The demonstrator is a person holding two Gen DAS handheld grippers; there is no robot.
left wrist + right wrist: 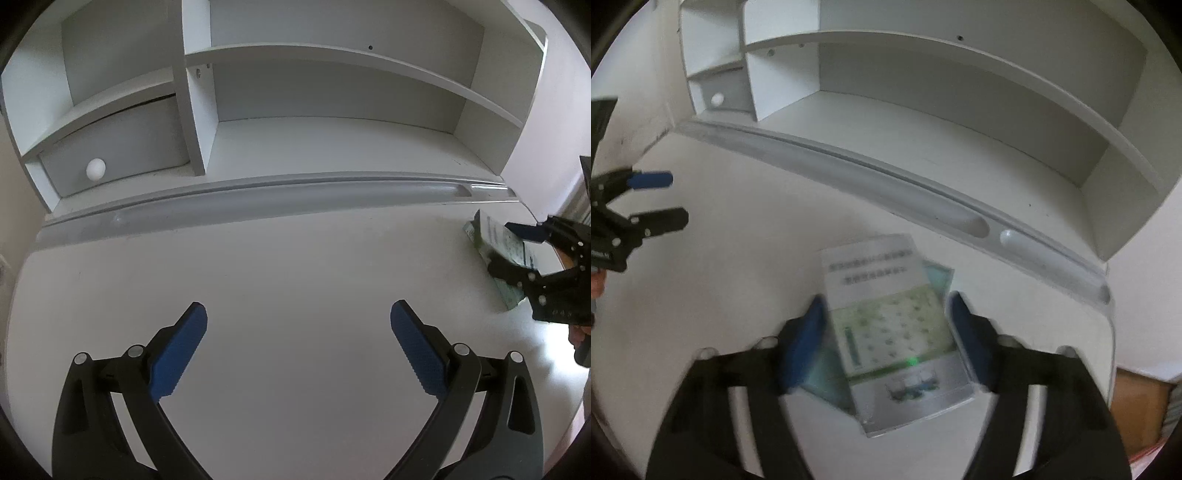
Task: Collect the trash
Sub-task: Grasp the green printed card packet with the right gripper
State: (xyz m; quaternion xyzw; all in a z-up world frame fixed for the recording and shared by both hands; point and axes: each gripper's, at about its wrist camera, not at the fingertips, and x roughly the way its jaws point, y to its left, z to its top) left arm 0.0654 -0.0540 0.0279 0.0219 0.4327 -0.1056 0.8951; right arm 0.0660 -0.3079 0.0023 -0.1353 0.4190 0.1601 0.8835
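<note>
A white desk [295, 266] with a smooth matte top fills both views, and a white shelf unit [332, 81] with open compartments stands along its back edge, so the working surface in front is free for reaching. A long grey groove [258, 201] runs across the desk just before the shelves, probably a rest for pens. In the lower left compartment sits a grey drawer [118, 144] with a round white knob [96, 169], pushed in.

Toward the desk's right end lies the task's thing, a flat white-and-green printed paper packet [890, 325], with a pale teal sheet [938, 277] showing from beneath it. It lies near the groove, well apart from the middle of the desk.

The right gripper [886, 332] points steeply down over the packet, its blue-padded fingers [809, 339] standing at either side of it. The view is blurred, so I cannot tell whether the pads already press on its edges; the straddling pose suits a pinch across its width.

The left gripper [298, 347] hangs over bare desk with its blue pads [181, 350] spread wide and nothing between them, apparently kept ready and out of the way.
</note>
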